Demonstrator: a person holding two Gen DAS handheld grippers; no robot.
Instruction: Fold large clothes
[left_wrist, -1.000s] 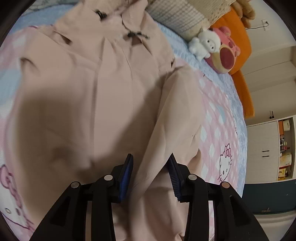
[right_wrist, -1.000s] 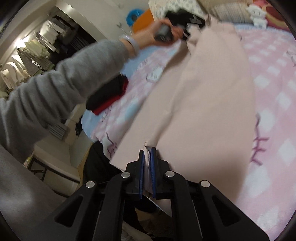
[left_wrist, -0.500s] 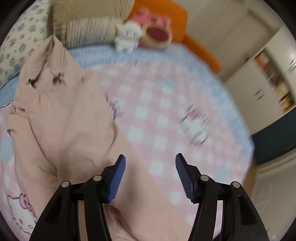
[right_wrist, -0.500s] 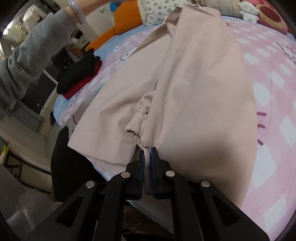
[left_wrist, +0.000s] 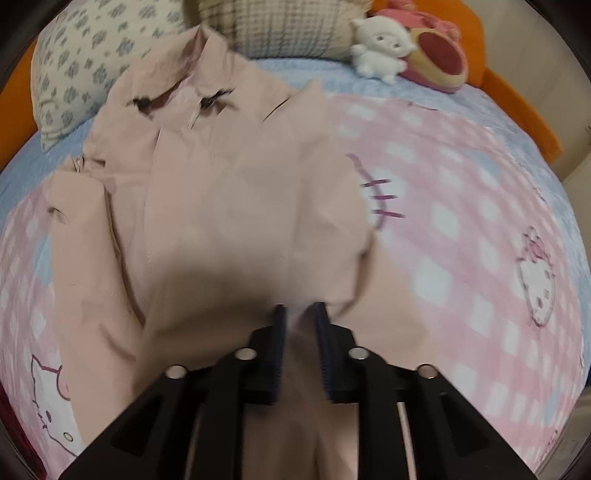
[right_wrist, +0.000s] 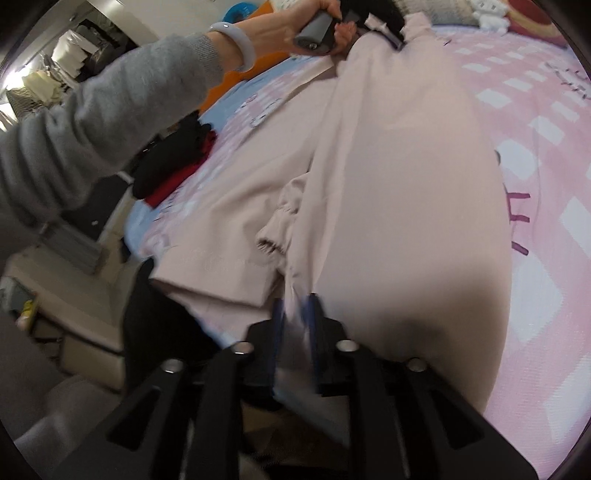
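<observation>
The left wrist camera is sitting low over the bed, looking along its own fingers (left_wrist: 298, 314) toward the pillows (left_wrist: 96, 55) at 12 o'clock, close above the pink jacket (left_wrist: 229, 206). The right wrist camera is hanging at the bed's near edge, facing up the length of the jacket (right_wrist: 399, 177), with the other hand (right_wrist: 314, 22) far off at 12 o'clock. Both views are sharing the jacket, the checked sheet (left_wrist: 461, 229) (right_wrist: 546, 110) and the white plush toy (left_wrist: 380, 44) (right_wrist: 491, 16).

Left gripper (left_wrist: 298, 314) nearly shut on fold of pink jacket (left_wrist: 221, 206), spread over checked bedsheet (left_wrist: 461, 229); plush toy (left_wrist: 380, 48) by pillows (left_wrist: 92, 55).
</observation>
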